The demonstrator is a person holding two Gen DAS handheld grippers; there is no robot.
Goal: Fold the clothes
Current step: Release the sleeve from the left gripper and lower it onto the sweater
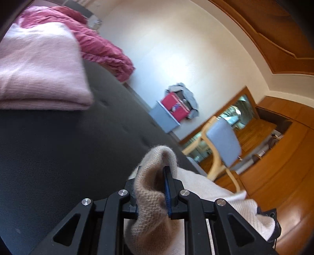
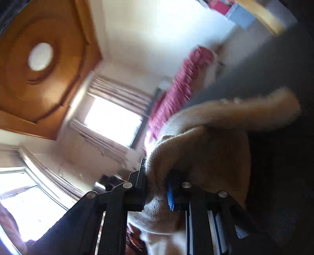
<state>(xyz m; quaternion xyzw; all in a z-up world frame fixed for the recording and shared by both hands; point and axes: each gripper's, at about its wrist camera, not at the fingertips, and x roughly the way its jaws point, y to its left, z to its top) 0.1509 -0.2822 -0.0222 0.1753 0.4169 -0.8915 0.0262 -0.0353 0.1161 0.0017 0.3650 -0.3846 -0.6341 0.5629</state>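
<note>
While both grippers' jaws pinch it, the beige sweater (image 1: 151, 198) hangs.

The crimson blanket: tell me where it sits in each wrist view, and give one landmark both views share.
Left wrist view: the crimson blanket lies upper left, behind the folded pink sweater on the dark sofa.
Right wrist view: it runs as a blurred diagonal band right of centre, above the beige sweater.
Shared landmark: the red box, at the top edge in the right view.

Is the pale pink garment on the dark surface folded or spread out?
Folded: the pale pink garment lies as a neat stack with a rounded doubled edge on the dark surface.
</note>
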